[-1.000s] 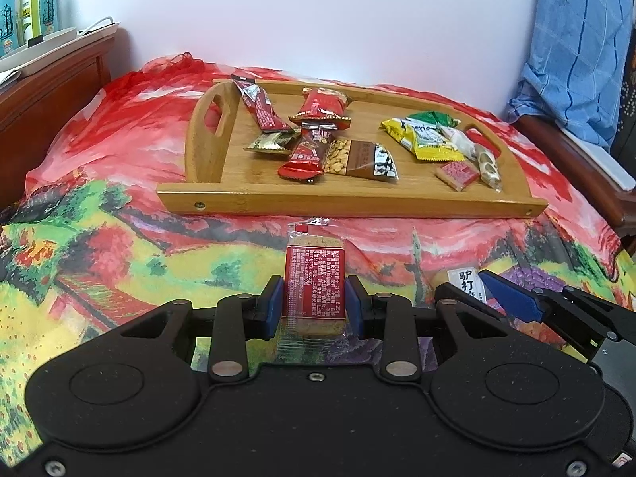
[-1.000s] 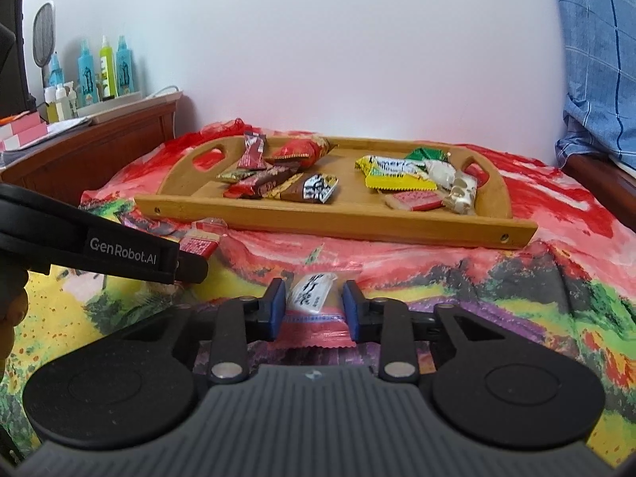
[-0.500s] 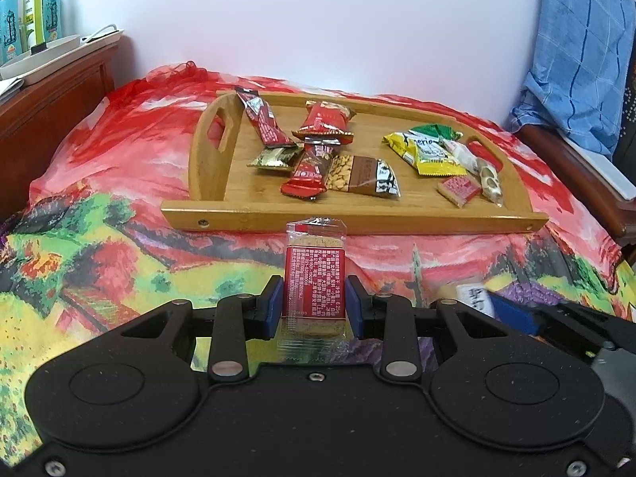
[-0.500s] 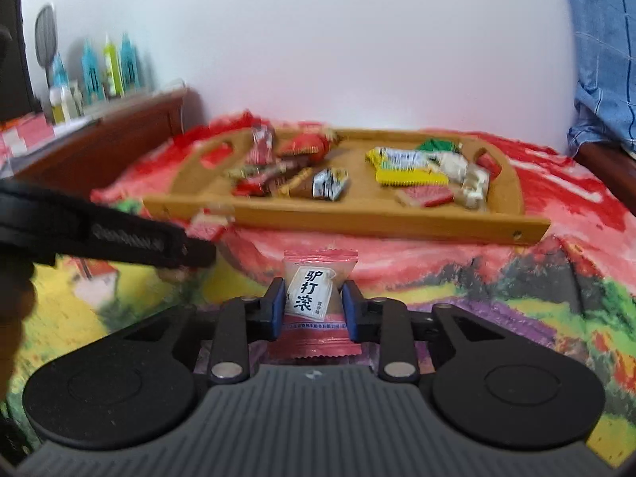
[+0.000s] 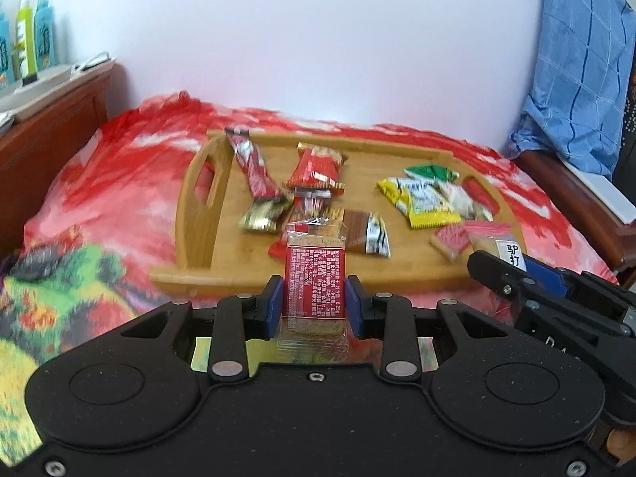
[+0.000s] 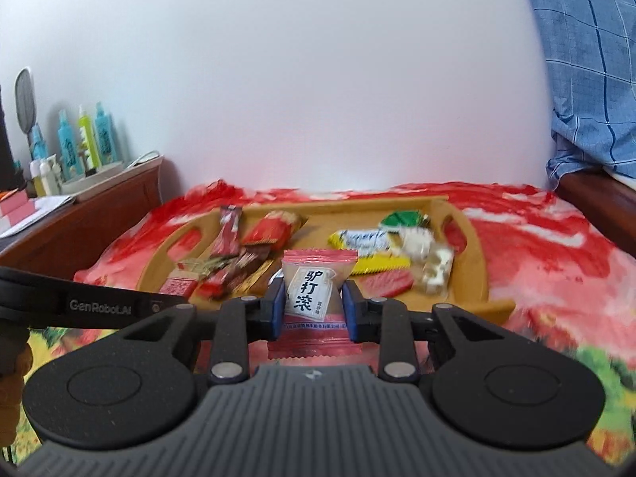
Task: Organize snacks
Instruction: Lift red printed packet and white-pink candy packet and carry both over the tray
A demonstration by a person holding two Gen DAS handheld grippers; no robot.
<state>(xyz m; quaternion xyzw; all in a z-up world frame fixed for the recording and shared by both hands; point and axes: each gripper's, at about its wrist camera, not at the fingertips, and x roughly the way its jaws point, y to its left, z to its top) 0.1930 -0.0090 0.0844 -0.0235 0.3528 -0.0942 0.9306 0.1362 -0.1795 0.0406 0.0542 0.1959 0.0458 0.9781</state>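
Left hand-held gripper clamped a red-labelled biscuit packet across its middle; right hand-held gripper pinched a pink-edged candy sachet likewise. Both looked light, crinkly, slippery, best gripped mid-body. Beyond, the wooden tray held sorted snacks on the bed.

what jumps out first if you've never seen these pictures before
Each gripper is shut on a snack in the foreground: the left gripper on a red-labelled biscuit pack, the right gripper on a pink-and-white candy packet. Beyond them a wooden tray scattered with snack packets sits on a bright red, yellow and green cloth.
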